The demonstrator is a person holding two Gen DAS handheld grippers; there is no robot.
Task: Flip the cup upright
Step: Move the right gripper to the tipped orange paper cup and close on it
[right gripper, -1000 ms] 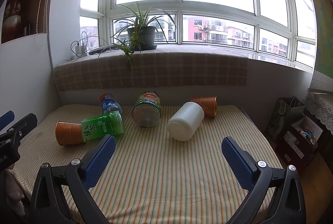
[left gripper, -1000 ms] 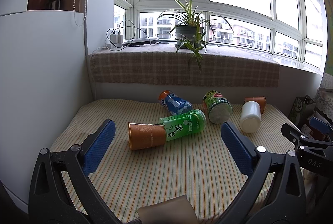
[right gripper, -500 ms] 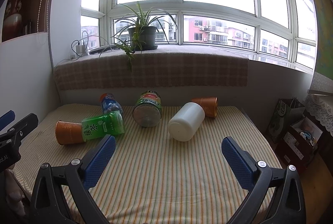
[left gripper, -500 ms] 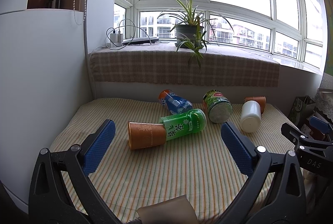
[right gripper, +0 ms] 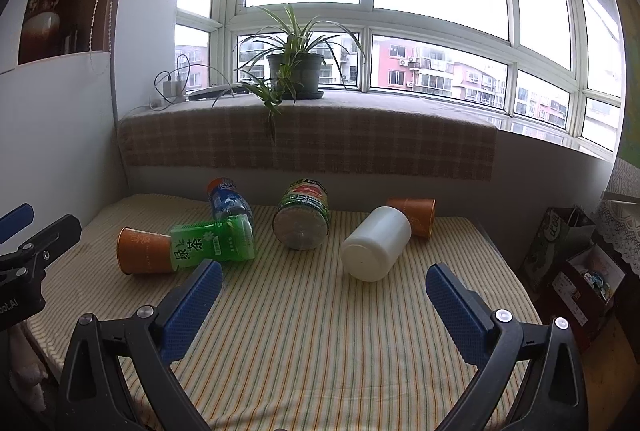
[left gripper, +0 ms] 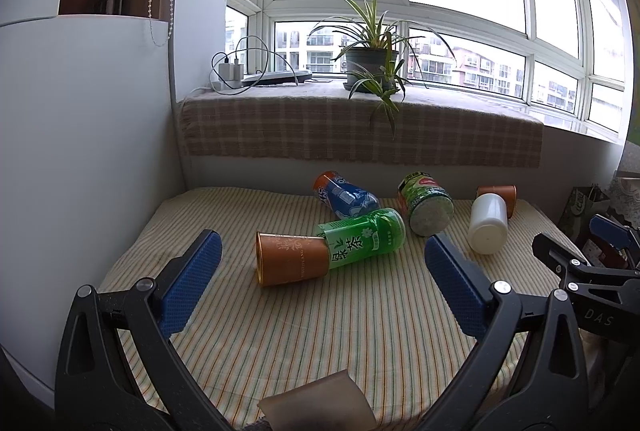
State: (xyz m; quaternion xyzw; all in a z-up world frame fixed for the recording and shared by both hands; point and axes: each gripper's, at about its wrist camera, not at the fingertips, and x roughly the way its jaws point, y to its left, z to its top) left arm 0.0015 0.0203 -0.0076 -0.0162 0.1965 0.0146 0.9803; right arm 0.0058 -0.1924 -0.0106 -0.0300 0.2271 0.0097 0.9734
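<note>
An orange cup (left gripper: 290,258) lies on its side on the striped table (left gripper: 280,331), with a green tea bottle (left gripper: 362,235) stuck in its mouth; both show in the right wrist view, the cup (right gripper: 142,251) left of the bottle (right gripper: 214,243). A second orange cup (left gripper: 500,195) lies at the back right behind a white jar (left gripper: 487,223), as the right wrist view shows: cup (right gripper: 414,215), jar (right gripper: 376,243). My left gripper (left gripper: 320,271) is open and empty, near the first cup. My right gripper (right gripper: 324,295) is open and empty, short of the jar.
A blue bottle (left gripper: 346,195) and a green can (left gripper: 426,203) lie on their sides mid-table. A plaid-covered sill (left gripper: 360,127) with a potted plant (left gripper: 374,65) runs behind. A white cabinet wall (left gripper: 80,151) stands left. Bags (right gripper: 576,263) sit beyond the table's right edge.
</note>
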